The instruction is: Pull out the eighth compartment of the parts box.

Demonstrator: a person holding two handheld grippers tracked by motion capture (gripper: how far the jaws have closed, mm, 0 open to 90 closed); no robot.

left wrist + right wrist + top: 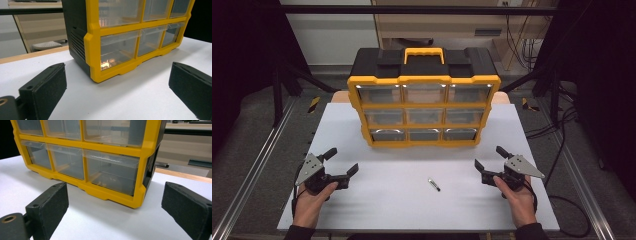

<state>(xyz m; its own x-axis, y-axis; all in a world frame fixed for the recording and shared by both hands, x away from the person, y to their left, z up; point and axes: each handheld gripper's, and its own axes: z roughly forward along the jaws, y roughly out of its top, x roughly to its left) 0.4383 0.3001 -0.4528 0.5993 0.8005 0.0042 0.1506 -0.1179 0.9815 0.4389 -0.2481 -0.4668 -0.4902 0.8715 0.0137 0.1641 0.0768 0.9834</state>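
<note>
While both hands rest near the front edge of the table (362, 200), nothing is gripped yet. On the left, the left gripper (342, 165) lies low with its jaws spread wide and empty, aimed toward the bottom-left drawer (117, 51) of the organizer (424, 102), where something coppery glints through the clear front. Between the hands, a little nearer the right one, a small pin (434, 185) lies loose on the white surface, well apart from both grippers and in front of the cabinet. On the right, the right gripper (493, 161) also stands open, holding nothing, and looks at the bottom-right drawer (110, 175).

My guess is the pin is what gets picked up and put away in a drawer. To do that well, the nearer right gripper should come down with one jaw on each long side of the pin, low to the table, and close gently so it does not roll or skid. The other hand could pull a drawer by its lip.

I can read no brand, label or writing on the organizer or grippers.
</note>
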